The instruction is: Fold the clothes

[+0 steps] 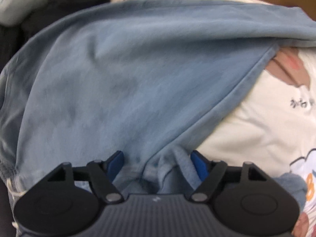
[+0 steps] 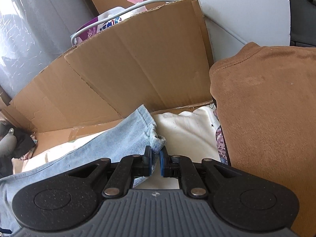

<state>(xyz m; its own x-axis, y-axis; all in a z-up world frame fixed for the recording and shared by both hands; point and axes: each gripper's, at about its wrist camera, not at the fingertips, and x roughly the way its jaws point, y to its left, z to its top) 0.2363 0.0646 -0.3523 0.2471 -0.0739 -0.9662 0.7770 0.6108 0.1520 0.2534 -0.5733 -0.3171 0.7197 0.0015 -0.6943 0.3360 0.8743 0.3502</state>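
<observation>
In the left wrist view a soft blue garment [image 1: 128, 79] fills most of the frame, its hemmed edge running diagonally down to my left gripper [image 1: 158, 162]. That gripper stands open, with a bunched fold of the blue cloth between its fingers. In the right wrist view my right gripper [image 2: 156, 158] is shut on the corner of a light-blue denim garment [image 2: 122, 138], which trails off to the lower left. I cannot tell whether the two blue pieces are one garment.
A white printed shirt [image 1: 256, 128] lies under the blue garment. Dark and grey clothes [image 1: 59, 0] are piled at the far left. A cardboard box wall [image 2: 128, 69] rises behind the denim. White cloth [image 2: 183, 130] and a big brown garment [image 2: 266, 118] lie to the right.
</observation>
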